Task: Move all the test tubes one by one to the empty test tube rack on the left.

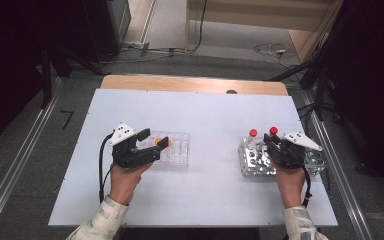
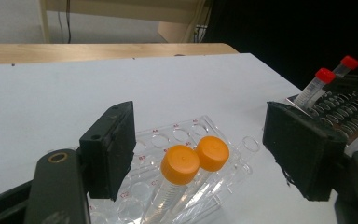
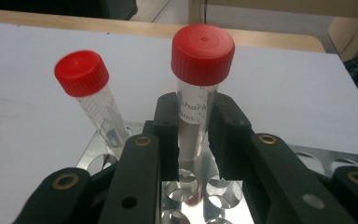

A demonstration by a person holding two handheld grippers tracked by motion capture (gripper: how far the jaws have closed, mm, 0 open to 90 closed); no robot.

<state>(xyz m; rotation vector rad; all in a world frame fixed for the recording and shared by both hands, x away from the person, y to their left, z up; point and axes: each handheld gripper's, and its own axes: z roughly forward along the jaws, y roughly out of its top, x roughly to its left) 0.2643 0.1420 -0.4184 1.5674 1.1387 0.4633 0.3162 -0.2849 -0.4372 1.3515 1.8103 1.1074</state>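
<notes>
My right gripper is shut on a clear tube with a red cap, which stands in a metal rack. A second red-capped tube leans in the same rack just to its left. My left gripper stands open over a clear plastic rack. Two orange-capped tubes lean in that rack between the jaws, and neither pad touches them.
Both racks sit on a white table top with a wooden strip along its far edge. Metal rails run along the floor on both sides. In the left gripper view the two red-capped tubes show far right.
</notes>
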